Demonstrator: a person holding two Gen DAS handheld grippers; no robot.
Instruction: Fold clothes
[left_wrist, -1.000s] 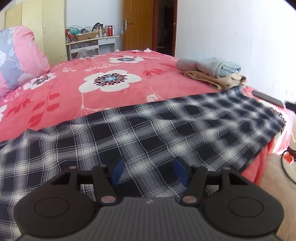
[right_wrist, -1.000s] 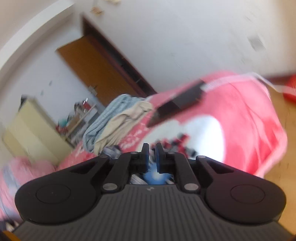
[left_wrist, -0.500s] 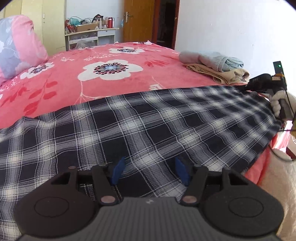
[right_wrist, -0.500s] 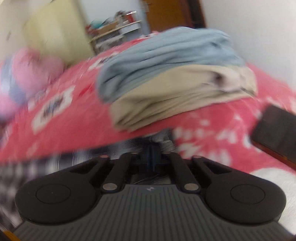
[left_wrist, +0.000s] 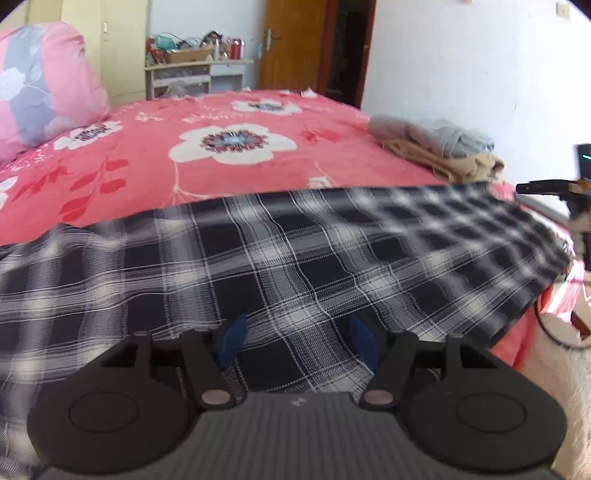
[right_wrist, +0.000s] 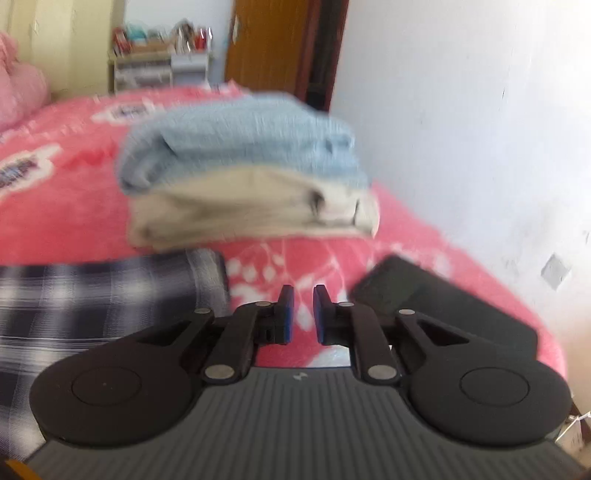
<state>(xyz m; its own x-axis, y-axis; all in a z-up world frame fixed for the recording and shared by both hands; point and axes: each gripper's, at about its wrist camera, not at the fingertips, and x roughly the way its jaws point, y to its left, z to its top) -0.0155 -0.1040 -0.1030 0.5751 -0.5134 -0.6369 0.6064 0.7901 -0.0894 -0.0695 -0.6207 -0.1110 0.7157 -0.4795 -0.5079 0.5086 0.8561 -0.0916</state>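
Partly, the black-and-white checked cloth is blurred and cut off at the left edge; it is spread flat on the red flowered bedspread, its long axis running left to right along the near bed edge. The left gripper is held wide open over it, empty. The right gripper is slightly parted, holding nothing, beside the cloth's corner. A folded blue and beige stack and a black flat device are seen nearby.

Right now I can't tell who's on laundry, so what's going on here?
A person is folding a plaid cloth spread along the near edge of the bed with two handheld grippers. The left gripper is open over the plaid; the right gripper, slightly open, holds nothing. Two folded clothes are stacked nearby.
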